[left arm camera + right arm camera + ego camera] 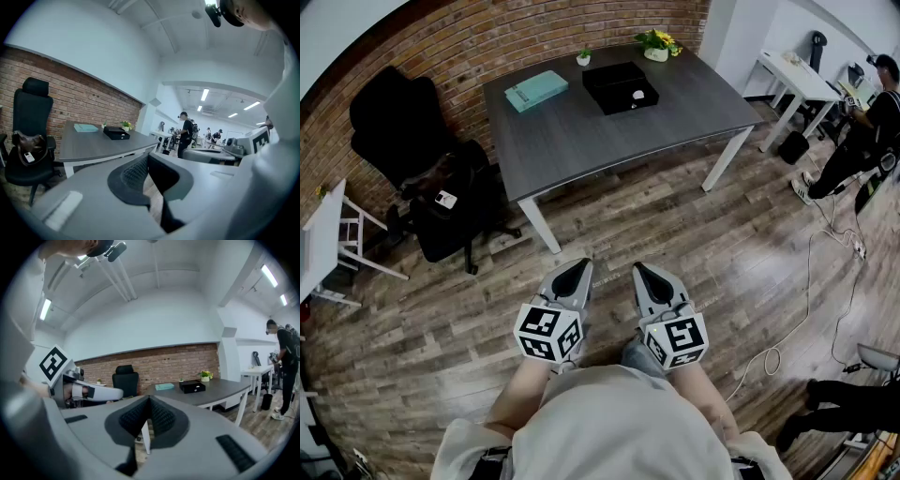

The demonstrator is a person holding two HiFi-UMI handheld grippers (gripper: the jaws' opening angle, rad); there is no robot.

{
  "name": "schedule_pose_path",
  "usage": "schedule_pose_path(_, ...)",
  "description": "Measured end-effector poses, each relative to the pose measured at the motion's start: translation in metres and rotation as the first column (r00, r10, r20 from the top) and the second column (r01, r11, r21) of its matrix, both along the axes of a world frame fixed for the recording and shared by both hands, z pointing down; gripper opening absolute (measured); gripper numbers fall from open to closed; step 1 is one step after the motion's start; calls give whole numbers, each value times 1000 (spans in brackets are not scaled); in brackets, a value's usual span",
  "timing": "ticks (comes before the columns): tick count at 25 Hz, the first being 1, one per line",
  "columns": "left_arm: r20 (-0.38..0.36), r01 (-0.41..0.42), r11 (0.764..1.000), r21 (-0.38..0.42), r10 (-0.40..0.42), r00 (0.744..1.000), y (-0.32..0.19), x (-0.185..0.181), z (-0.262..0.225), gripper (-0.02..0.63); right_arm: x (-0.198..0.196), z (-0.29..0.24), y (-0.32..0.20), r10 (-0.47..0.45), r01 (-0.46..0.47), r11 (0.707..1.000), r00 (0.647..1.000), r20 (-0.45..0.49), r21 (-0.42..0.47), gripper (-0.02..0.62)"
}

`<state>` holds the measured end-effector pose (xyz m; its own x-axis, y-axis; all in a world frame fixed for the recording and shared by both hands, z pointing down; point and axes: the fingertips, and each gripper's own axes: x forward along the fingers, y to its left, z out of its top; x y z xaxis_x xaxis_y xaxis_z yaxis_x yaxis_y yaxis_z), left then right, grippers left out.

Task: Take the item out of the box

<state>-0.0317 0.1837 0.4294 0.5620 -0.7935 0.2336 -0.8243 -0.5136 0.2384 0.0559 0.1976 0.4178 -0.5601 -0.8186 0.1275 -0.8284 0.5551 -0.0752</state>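
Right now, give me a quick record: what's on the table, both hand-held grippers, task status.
table: dark grey tabletop on white legs, across the wood floor from the grippers
box: flat black box near the far edge; small white object on or in it
also on table: teal flat book-like item; yellow-flowered plant in a white pot
left hand-held gripper: shut, empty
right hand-held gripper: shut, empty
task status: not started, box untouched

Left gripper (572, 278) and right gripper (649, 279) are side by side just in front of the torso, near each other but apart. Both jaws are fully together with nothing between them. Both point forward, tipped slightly down. Left forearm (520, 394) and right forearm (710, 398) are bare and tucked in.
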Motion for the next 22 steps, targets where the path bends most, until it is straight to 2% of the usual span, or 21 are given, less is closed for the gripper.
schedule_pose_path(6,8,18,1000,-2,-18,1000,62,-96,6,11,-69,-9,56,84,-84,996,996,2,19,3)
schedule_pose_path(10,33,-7,1000,-2,7,999,89,-141,9,11,-107,-12,89,125,-125,992,992,-6,18,3)
schedule_pose_path(14,58,-23,999,28,22,998,102,-163,5,11,-128,-15,107,130,-130,991,991,-25,12,3)
schedule_pose_path(20,0,-44,998,35,44,999,111,-176,-4,14,-146,-19,116,119,-118,993,991,-56,23,3)
schedule_pose_path(21,-5,-57,998,38,57,998,111,-177,-6,40,-149,-20,116,114,-112,993,992,-63,27,3)
schedule_pose_path(22,-8,-68,997,41,68,998,110,-177,-8,98,-150,-19,116,111,-110,994,992,-66,26,3)
